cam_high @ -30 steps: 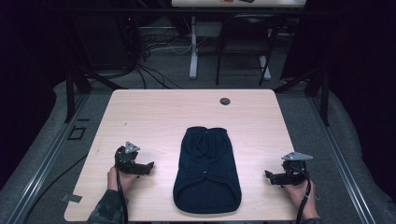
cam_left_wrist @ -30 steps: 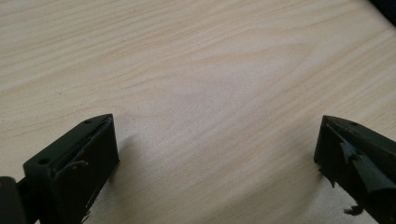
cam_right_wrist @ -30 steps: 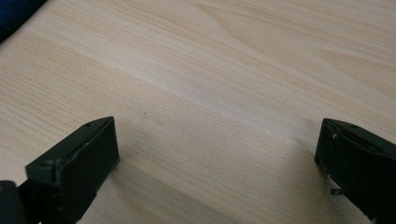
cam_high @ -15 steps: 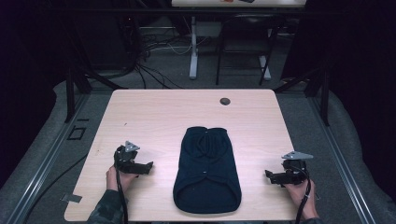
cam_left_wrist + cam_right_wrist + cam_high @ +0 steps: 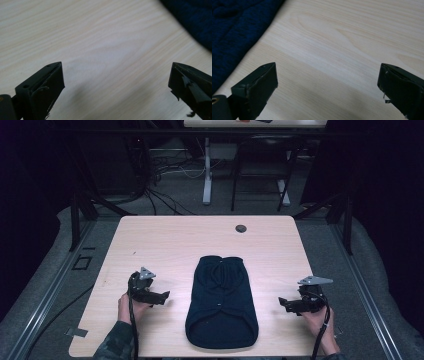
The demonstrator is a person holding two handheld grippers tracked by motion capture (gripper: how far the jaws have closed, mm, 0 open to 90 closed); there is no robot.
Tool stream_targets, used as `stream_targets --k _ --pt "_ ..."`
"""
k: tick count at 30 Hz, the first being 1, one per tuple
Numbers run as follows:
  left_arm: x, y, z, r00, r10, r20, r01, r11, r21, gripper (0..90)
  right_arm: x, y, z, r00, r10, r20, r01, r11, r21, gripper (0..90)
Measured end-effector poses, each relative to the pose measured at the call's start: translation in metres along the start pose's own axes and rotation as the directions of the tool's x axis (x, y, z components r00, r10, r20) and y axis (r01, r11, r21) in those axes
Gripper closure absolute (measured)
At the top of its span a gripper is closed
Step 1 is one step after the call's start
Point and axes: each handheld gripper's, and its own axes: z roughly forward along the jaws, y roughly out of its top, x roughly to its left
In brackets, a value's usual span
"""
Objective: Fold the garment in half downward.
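Here, both grippers wide apart, empty, flanking a dark knit garment on the surface.

Left gripper [image 5: 162, 296]: black, blocky jaws spread wide over bare wood, nothing between them; grey three-cornered plate on top, cable trailing back along the left hand [image 5: 128, 305]. Right gripper [image 5: 283, 303]: same build, jaws equally spread, empty, held by the right hand [image 5: 316, 321] near the surface's right edge. Between them, apart from both, the navy knit garment [image 5: 221, 301] lies flat at centre-near: rounded bottom edge toward the person, narrower squared end away, coarse ribbed weave seen in the right gripper view [image 5: 234, 27]. Its corner is cut off and blurred in the left gripper view [image 5: 192, 17]. Surface [image 5: 170, 242] pale wood-grain laminate, rounded corners. Small dark round object [image 5: 241, 228] near the far edge; too small to identify.
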Motion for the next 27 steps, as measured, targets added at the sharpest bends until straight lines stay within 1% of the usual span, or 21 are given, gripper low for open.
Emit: stream_targets --k 1,3,4,5,6,8,9,11,13,18,20,21,22,24,25,27 --pt "0.0 0.003 0.0 1.0 0.008 0.002 -0.008 1.0 0.002 0.2 0.002 0.002 0.001 1.0 -0.006 -0.001 0.006 1.0 -0.001 2.3" --pt "0.0 0.009 0.001 0.9999 0.004 0.016 -0.004 1.0 -0.001 0.2 0.006 0.006 0.002 0.9998 -0.02 -0.004 0.02 1.0 -0.005 2.4" --pt "0.0 0.011 0.001 0.9998 0.014 0.015 -0.014 0.9999 -0.003 0.2 0.007 0.008 0.002 0.9996 -0.025 -0.011 0.025 1.0 0.005 2.4" --pt "-0.002 0.013 0.002 0.9998 0.015 0.016 -0.015 0.9999 -0.001 0.3 0.008 0.01 0.003 0.9994 -0.032 -0.011 0.032 0.999 0.003 2.5" --pt "-0.002 0.015 0.003 0.9993 0.014 0.033 -0.014 0.9999 0.001 0.2 0.009 0.013 0.004 0.9993 -0.035 -0.015 0.035 0.999 0.003 2.6" --pt "-0.003 0.019 0.004 0.9973 -0.002 0.073 0.002 1.0 -0.008 0.4 0.012 0.018 0.006 0.9987 -0.048 -0.018 0.048 0.999 0.011 2.8" --pt "-0.004 0.022 0.005 0.9967 0.002 0.081 -0.002 1.0 -0.007 0.6 0.013 0.02 0.007 0.9984 -0.05 -0.027 0.05 0.999 0.009 2.9" --pt "-0.007 0.026 0.007 0.9973 0.02 0.071 -0.019 0.9997 -0.013 0.7 0.015 0.026 0.009 0.9973 -0.064 -0.036 0.065 0.998 0.015 2.8" --pt "-0.009 0.031 0.008 0.9957 0.026 0.089 -0.026 0.9997 0.002 0.7 0.018 0.031 0.012 0.9963 -0.075 -0.042 0.076 0.997 0.014 2.8" --pt "-0.014 0.041 0.011 0.9945 0.049 0.093 -0.049 0.9988 -0.004 0.6 0.026 0.043 0.017 0.9931 -0.1 -0.061 0.101 0.995 0.021 2.7" --pt "-0.015 0.045 0.013 0.9934 0.052 0.102 -0.052 0.9986 0.001 0.7 0.029 0.047 0.019 0.9923 -0.106 -0.065 0.107 0.994 0.022 2.7" --pt "-0.016 0.047 0.015 0.9939 0.055 0.096 -0.055 0.9985 -0.004 0.8 0.03 0.048 0.02 0.9914 -0.11 -0.07 0.112 0.993 0.021 2.6" --pt "-0.016 0.049 0.016 0.9938 0.058 0.095 -0.058 0.9983 -0.003 0.8 0.031 0.05 0.02 0.9907 -0.12 -0.064 0.122 0.992 0.021 2.6" --pt "-0.016 0.053 0.018 0.9923 0.062 0.108 -0.063 0.998 0.006 0.8 0.034 0.053 0.022 0.9899 -0.122 -0.071 0.124 0.992 0.022 2.6" --pt "-0.017 0.055 0.019 0.993 0.065 0.099 -0.065 0.9979 0.0 0.9 0.035 0.054 0.023 0.9895 -0.122 -0.077 0.124 0.992 0.017 2.6" --pt "-0.018 0.059 0.02 0.9918 0.065 0.11 -0.066 0.9978 0.005 1.0 0.036 0.057 0.025 0.988 -0.131 -0.083 0.133 0.991 0.025 2.6"
